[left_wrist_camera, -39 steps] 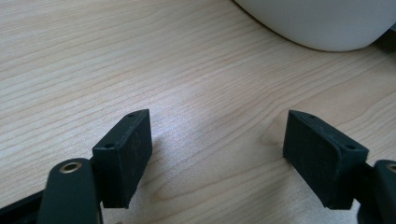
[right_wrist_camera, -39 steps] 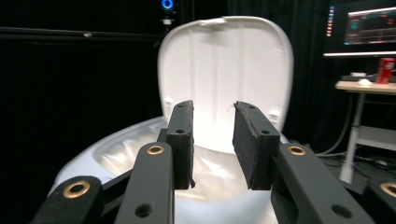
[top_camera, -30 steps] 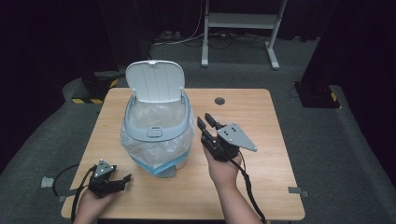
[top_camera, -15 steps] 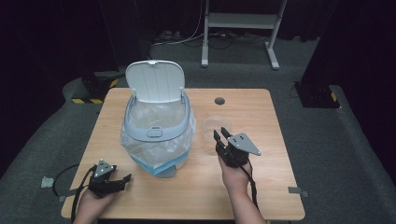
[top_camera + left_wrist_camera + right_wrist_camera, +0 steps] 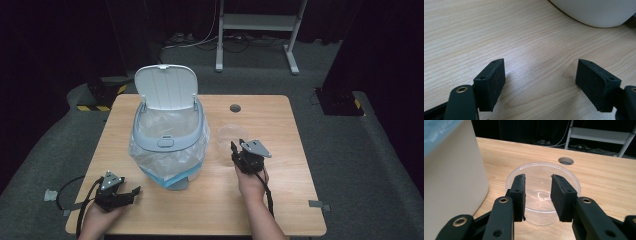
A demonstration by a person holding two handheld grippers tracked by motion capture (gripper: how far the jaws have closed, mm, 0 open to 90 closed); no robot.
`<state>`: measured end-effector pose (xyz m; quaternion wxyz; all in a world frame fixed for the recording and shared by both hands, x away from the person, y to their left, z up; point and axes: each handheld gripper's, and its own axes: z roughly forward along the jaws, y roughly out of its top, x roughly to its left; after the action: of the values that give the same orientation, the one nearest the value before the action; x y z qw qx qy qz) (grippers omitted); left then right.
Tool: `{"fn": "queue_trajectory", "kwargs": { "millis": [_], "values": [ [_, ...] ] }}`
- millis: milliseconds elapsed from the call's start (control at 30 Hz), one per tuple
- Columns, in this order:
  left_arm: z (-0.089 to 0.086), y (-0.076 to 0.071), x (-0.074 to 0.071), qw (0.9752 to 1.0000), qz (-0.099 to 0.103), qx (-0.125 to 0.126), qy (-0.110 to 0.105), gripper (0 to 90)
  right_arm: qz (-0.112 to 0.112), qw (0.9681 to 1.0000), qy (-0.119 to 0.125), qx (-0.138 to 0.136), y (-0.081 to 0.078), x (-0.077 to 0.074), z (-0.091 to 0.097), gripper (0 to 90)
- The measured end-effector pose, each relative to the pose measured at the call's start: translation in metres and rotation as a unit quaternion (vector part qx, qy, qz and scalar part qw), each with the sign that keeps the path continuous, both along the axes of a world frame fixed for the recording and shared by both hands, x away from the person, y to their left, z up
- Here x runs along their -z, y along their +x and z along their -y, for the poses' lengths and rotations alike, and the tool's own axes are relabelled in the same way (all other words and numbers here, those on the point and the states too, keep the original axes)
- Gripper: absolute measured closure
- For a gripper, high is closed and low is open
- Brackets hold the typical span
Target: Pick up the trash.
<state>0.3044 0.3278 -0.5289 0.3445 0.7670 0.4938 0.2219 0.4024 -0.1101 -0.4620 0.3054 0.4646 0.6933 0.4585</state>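
Sitting on the counter [image 5: 280,200] just right of the bin [image 5: 169,145], the clear plastic cup [image 5: 229,136] stands upright, near but apart from the bin wall. Our right tool [image 5: 235,149] hovers at the cup's near rim; in the right gripper view the right tool [image 5: 537,195] has its jaws set apart with the cup [image 5: 541,175] seen past and between them, pads not pressing on it, so released. Its jaws have just been opening, and we can't tell if a pad brushes the rim. Behind the cup, a round hole [image 5: 235,108] in the counter. The bin, left of the cup, has its lid [image 5: 166,86] flipped up and a clear liner bag [image 5: 150,155] draped over its sides. Well left of the cup, past the bin, our left tool [image 5: 131,192] lies low on the counter near the front edge, jaws wide apart with nothing between them in the left gripper view [image 5: 540,80], bare wood under it, bin base [image 5: 596,12] ahead.
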Motion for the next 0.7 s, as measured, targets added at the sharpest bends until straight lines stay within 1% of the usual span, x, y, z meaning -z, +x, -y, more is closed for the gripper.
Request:
{"fn": "queue_trajectory", "kwargs": {
  "millis": [67,100,167,233,333,500,600,700],
  "values": [
    [0.0,0.0,0.0,1.0,0.0,0.0,0.0,23.9,-0.002,1.0,-0.003,0.0,0.003,0.003,-0.001,64.8],
    [0.0,0.0,0.0,1.0,0.0,0.0,0.0,23.9,-0.008,1.0,-0.006,0.001,0.005,0.005,-0.003,64.8],
    [0.0,0.0,0.0,1.0,0.0,0.0,0.0,23.9,-0.012,0.9999,-0.012,0.003,0.008,0.008,-0.003,65.0],
    [0.0,0.0,0.0,1.0,0.0,0.0,-0.001,23.9,-0.019,0.9998,-0.01,0.006,0.01,0.01,-0.004,65.0],
    [0.0,0.0,0.0,1.0,0.0,0.0,0.0,23.9,-0.024,0.9997,-0.001,0.01,0.013,0.013,-0.004,65.1],
    [0.0,0.0,0.0,1.0,0.0,0.0,0.0,23.9,-0.03,0.9995,-0.005,0.014,0.018,0.016,-0.006,65.2],
    [0.0,0.0,0.0,1.0,0.0,0.0,0.0,23.9,-0.037,0.9992,-0.007,0.016,0.019,0.019,-0.007,65.1],
    [0.0,0.0,0.0,1.0,0.0,0.0,0.0,23.9,-0.039,0.9991,-0.01,0.015,0.019,0.02,-0.008,65.0]
  ]
}}
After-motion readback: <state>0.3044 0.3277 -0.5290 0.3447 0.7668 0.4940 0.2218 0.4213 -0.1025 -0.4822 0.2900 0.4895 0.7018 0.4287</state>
